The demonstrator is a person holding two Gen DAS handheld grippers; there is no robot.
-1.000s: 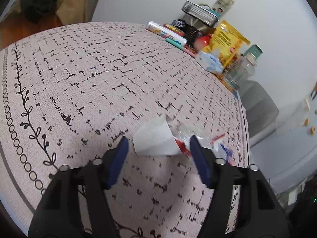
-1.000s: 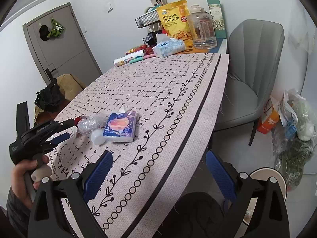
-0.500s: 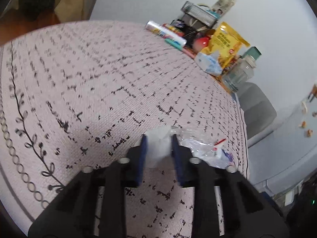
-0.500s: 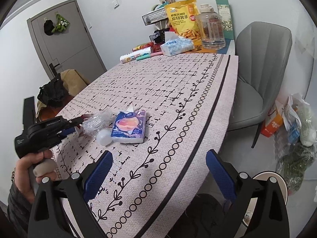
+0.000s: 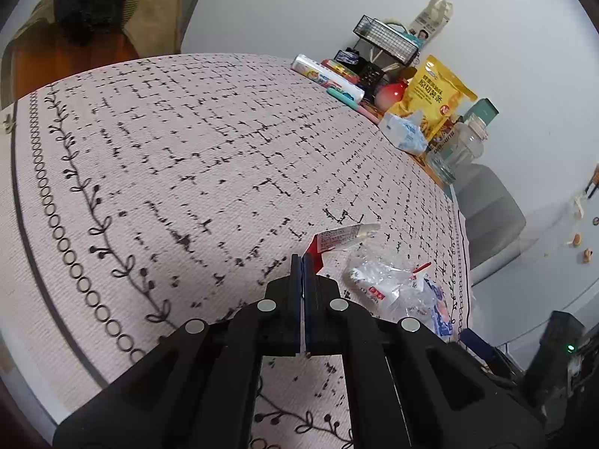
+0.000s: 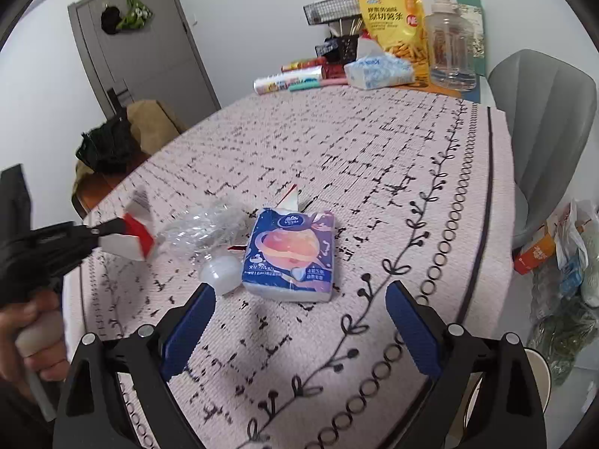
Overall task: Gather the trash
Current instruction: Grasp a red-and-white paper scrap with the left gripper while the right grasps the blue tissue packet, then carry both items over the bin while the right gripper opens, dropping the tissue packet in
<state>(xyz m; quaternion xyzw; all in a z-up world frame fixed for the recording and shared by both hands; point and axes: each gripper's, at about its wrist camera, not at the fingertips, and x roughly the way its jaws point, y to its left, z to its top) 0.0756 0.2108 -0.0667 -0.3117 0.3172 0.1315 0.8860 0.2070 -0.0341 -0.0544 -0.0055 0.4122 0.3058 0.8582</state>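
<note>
1. The left gripper [image 5: 303,262] has just been closing; its blue fingers are pressed together on the red-and-white paper wrapper [image 5: 337,239], which sticks out just past the fingertips and is lifted off the pale patterned tablecloth [image 5: 187,157].
2. Just right of those fingers lies a crumpled clear plastic bag [image 5: 385,280].
3. The right gripper [image 6: 299,321] hangs with its fingers spread wide, nothing between them; just ahead of them lie a blue tissue pack printed with a planet [image 6: 290,254] and a small white round lump [image 6: 221,273], touching.
4. Farther off, beyond the fingers, stands a yellow snack bag [image 6: 393,22] by the wall.
</note>
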